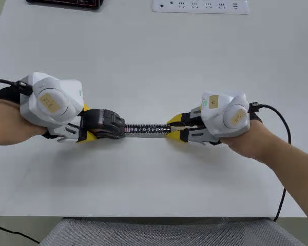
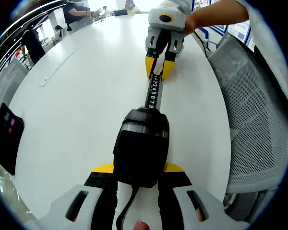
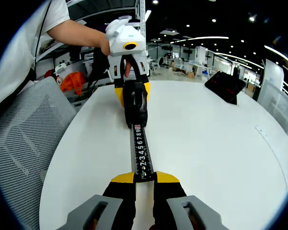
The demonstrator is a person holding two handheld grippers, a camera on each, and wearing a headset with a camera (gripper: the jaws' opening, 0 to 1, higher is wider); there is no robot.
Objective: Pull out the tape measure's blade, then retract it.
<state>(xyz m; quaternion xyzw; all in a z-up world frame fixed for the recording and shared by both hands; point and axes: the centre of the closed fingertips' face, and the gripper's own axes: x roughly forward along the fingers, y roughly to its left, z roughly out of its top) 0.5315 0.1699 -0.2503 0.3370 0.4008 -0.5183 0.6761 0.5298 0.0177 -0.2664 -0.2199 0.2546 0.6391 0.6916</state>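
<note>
So here's where we're at. Our left gripper has its jaws clamped on the case, one yellow tip on each side of the black body. The case sits on the table. Our right gripper is pinched tight on the blade, at the end farthest from the case, yellow tips squeezed together over it.

The blade runs straight from the case mouth to those jaws. It's just a short stretch, with digits up to 9 readable in the right gripper view. It lies low over the tabletop, but we can't tell if it actually touches. The two grippers face each other nose to nose along it.

A thin black cord trails out of the back of the case, between the left jaws.

Further out from the case, our left hand wraps the gripper behind it, and our right hand holds the one past the blade's end. A black cable loops off that one and drops over the table edge nearest us.

Way beyond the case, at the far edge, there's a white power strip off to the right and a dark device a bit to the left. On our side of the case, below the table edge, is a grey mesh chair.
</note>
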